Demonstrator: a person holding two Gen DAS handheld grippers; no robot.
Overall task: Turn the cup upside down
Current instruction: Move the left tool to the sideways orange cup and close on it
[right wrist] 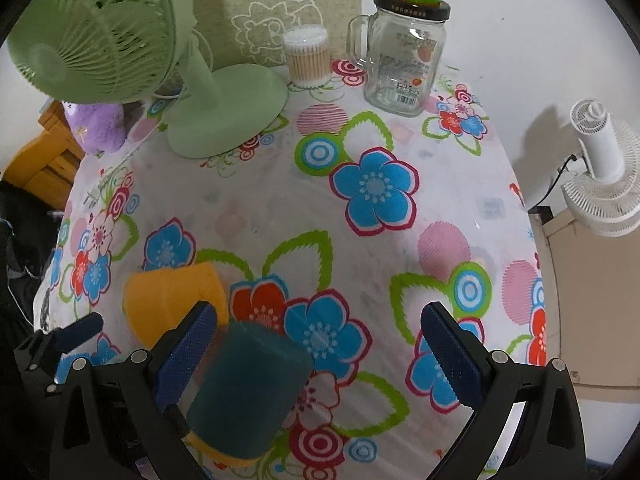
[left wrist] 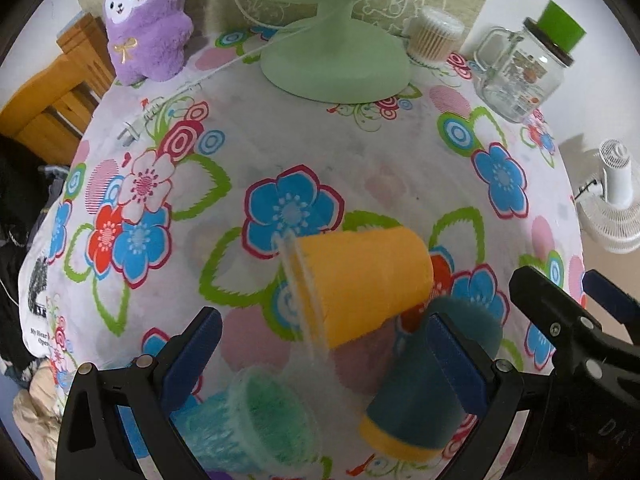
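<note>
The orange cup lies on its side on the flowered tabletop, its clear rim toward the left of the left wrist view and its closed base toward the right, blurred as if rolling or tipping. It sits ahead of the left gripper, whose fingers stand wide apart with nothing between the pads. Just beside it are two more cups: a dark teal cup with a yellow rim, apparently mouth-down and right against the left gripper's right finger, and a pale green cup lying with its mouth toward the camera near the left finger. The right gripper is open too, its fingers spread; in its view the teal cup is low between them, nearer the left pad, but nothing clamps it. The orange cup looks like thin plastic: light, a little springy, smooth-walled, and apt to roll or skid if nudged. I would judge the safest hold to be across the mid wall, squeezing gently so it does not buckle, then turning the rim down. The green fan and glass jar stand well apart at the far edge.
</note>
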